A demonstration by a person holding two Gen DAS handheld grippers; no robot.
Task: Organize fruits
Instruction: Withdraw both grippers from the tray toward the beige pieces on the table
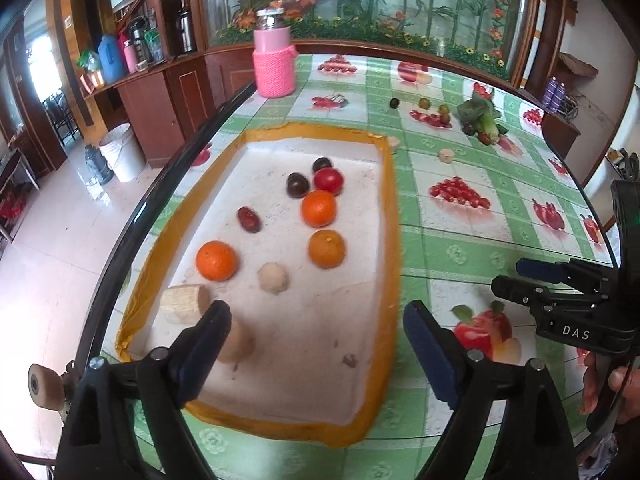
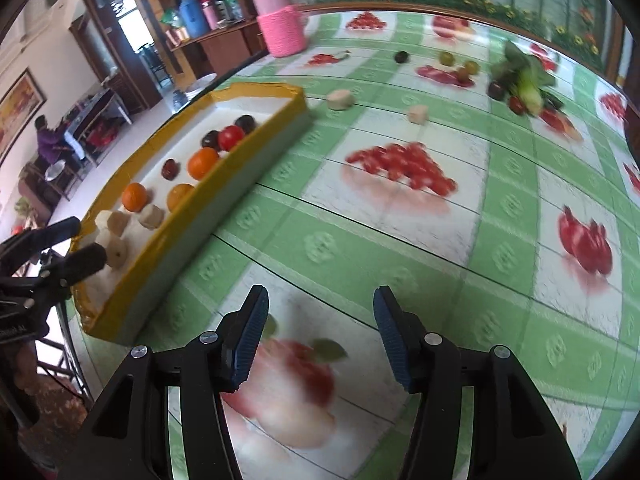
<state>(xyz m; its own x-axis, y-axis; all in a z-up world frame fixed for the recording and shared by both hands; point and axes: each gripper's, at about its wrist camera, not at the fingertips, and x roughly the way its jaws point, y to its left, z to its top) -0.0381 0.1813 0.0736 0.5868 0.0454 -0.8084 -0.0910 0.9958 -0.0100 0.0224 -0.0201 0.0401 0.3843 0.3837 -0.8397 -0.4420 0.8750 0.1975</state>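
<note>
- We see the left gripper (image 1: 316, 336) spread wide over the near end of the tray (image 1: 390, 216), nothing between its jaws.
- Just by its left pad sits a tan cylinder piece (image 1: 238, 340), partly hidden behind the finger; whether they touch, we cannot tell.
- The right gripper (image 2: 320, 336) hangs over bare tablecloth (image 2: 500, 240) on a printed apple, jaws parted, gripping nothing. The picture here is blurred.
- The right gripper also shows at the right edge of the left wrist view, with a hand (image 1: 608, 384) below it.
- The tray is white foam with a yellow-taped rim and lies on the left part of the table.
- Near end of the tray: a 2nd pale cylinder piece (image 1: 185, 303), then a roundish beige piece (image 1: 273, 277).
- Mid tray: 3 oranges (image 1: 216, 261) (image 1: 327, 249) (image 1: 318, 209), well apart from the rim except the 2 on the right.
- A dark red oblong fruit (image 1: 249, 219) lies left of the oranges.
- Far part of the tray: a red tomato (image 1: 329, 181) touching 2 dark plums (image 1: 297, 185) (image 1: 322, 164).
- Outside the tray, on the cloth: 2 beige chunks (image 2: 341, 99) (image 2: 418, 114), the 1st just beside the tray's far corner.
- Further out: a dark round fruit (image 2: 401, 57), 2 greenish ones (image 2: 446, 58) (image 2: 469, 68), and a leafy vegetable heap (image 2: 524, 76) with small red and dark fruits against it.
- Far edge of the table: a jar in a pink knitted sleeve (image 1: 275, 66).
</note>
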